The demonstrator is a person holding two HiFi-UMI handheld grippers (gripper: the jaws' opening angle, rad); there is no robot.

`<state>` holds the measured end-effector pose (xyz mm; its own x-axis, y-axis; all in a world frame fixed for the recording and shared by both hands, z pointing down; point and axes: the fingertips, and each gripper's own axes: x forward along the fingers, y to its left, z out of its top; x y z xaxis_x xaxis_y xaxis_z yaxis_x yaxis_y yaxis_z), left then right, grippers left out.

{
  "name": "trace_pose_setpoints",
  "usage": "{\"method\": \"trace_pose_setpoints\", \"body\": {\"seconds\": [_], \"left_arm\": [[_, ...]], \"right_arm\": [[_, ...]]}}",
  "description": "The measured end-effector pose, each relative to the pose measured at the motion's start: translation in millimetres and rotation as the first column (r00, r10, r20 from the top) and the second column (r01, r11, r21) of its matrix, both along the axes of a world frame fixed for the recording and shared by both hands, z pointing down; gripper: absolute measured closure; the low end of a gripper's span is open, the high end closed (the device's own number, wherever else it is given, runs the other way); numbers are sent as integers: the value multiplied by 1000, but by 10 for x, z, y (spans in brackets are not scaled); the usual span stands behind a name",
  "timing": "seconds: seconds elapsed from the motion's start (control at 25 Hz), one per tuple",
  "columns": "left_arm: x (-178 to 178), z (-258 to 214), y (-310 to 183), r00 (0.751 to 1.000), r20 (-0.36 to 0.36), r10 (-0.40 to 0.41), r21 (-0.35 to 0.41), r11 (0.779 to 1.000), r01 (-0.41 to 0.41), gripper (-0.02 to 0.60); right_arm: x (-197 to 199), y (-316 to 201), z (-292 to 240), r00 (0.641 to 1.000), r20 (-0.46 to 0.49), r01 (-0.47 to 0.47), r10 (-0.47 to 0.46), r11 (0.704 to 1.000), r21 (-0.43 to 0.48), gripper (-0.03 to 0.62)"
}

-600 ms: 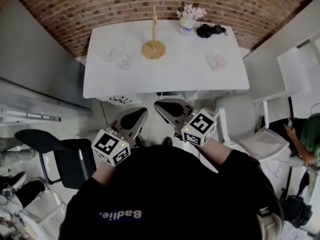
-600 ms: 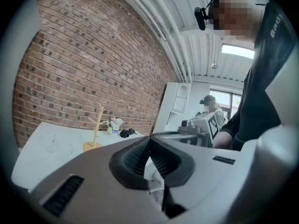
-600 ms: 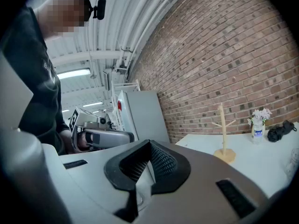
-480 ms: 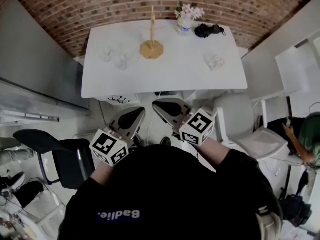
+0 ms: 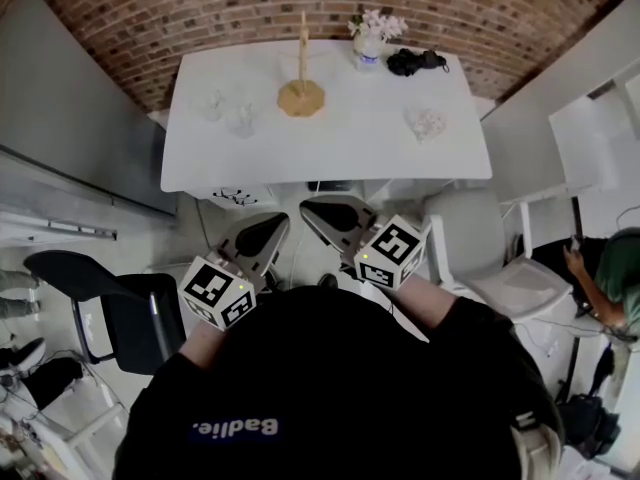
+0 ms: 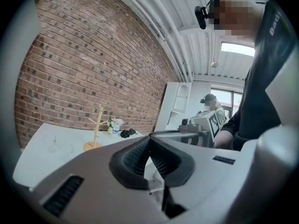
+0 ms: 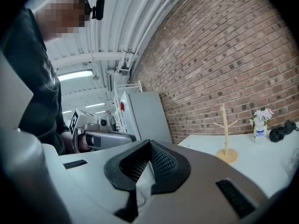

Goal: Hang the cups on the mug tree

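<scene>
Nothing is hung yet. The tree stands bare on the table, and what look like three clear cups sit apart from it. The left gripper and right gripper are closed, empty, and well short of the table.

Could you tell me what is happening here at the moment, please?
A person stands in front of the white table, holding the left gripper and right gripper near their chest, both shut and empty. On the table, the wooden mug tree is bare, and three clear cups sit untouched: two to its left, one to its right.
</scene>
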<state>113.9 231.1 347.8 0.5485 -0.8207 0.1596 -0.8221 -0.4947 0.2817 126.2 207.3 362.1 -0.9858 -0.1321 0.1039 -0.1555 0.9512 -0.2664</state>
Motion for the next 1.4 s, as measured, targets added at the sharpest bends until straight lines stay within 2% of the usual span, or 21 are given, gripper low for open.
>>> {"method": "trace_pose_setpoints", "body": {"seconds": [0.2, 0.4, 0.52, 0.64, 0.8, 1.08, 1.24, 1.4], "left_arm": [[-58, 0, -22, 999, 22, -50, 8, 999, 49, 578], [-322, 117, -35, 994, -4, -107, -2, 994, 107, 578], [-556, 163, -151, 994, -12, -108, 4, 994, 108, 578], [-839, 229, -369, 995, -18, -96, -40, 995, 95, 578], [-1288, 190, -793, 998, -40, -54, 3, 999, 54, 578], [-2038, 185, -1368, 999, -35, 11, 21, 1000, -10, 578], [-2335, 317, -1566, 999, -25, 39, 14, 999, -39, 578], [-2429, 400, -1668, 998, -43, 47, 7, 999, -47, 578]], "right_arm": [[-9, 19, 9, 998, 24, 56, -57, 998, 15, 565], [-172, -52, 176, 997, 8, 80, -80, 997, -21, 563], [-362, -195, 230, 997, -17, 77, -77, 997, 2, 563], [-651, -442, 280, 997, -55, 63, -61, 998, 26, 563], [-1132, -839, 294, 994, -102, 52, -46, 997, 61, 563], [-1866, -1377, 352, 989, -150, 11, 3, 996, 90, 563], [-2126, -1613, 424, 986, -162, -33, 46, 996, 81, 563], [-2203, -1748, 462, 983, -178, -38, 50, 997, 71, 563]]}}
